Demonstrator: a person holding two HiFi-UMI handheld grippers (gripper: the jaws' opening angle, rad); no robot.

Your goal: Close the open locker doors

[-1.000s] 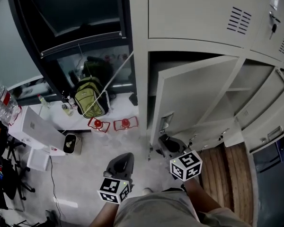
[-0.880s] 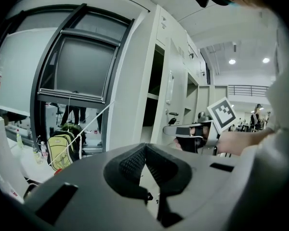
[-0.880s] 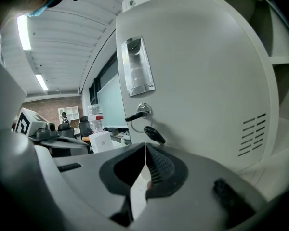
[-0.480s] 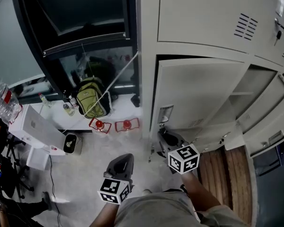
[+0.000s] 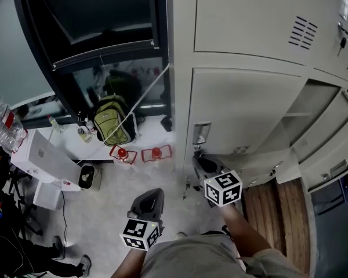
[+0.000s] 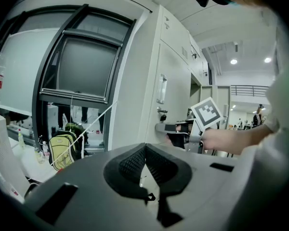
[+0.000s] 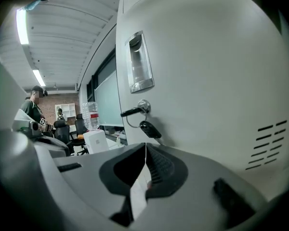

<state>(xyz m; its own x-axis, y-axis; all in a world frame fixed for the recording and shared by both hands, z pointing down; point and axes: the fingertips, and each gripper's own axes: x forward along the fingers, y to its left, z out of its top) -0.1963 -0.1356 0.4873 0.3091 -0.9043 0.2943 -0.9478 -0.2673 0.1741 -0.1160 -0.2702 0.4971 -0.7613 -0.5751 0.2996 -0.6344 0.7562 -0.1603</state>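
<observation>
Grey ribbed jaws meet tip to tip on the left gripper (image 6: 145, 149), which grips nothing and hangs over the pale floor (image 5: 104, 201). Farther ahead and to the left of those jaws, a green backpack (image 6: 62, 150) leans below a dark window frame (image 6: 72, 96). The right gripper (image 7: 145, 147) has its jaws pressed together as well, with nothing held between them. Just above their tips a black key (image 7: 149, 128) dangles from a lock (image 7: 143, 106) on a cream locker door (image 7: 207, 81), which lies flat in its frame. Whether the tips touch the door cannot be made out. Higher up the door, above the jaws, sits a recessed handle (image 7: 138, 64), and vent slots (image 7: 267, 146) lie to the jaws' right. Beyond that door, farther to the right of the jaws, two open locker doors (image 5: 320, 123) stand ajar.
</observation>
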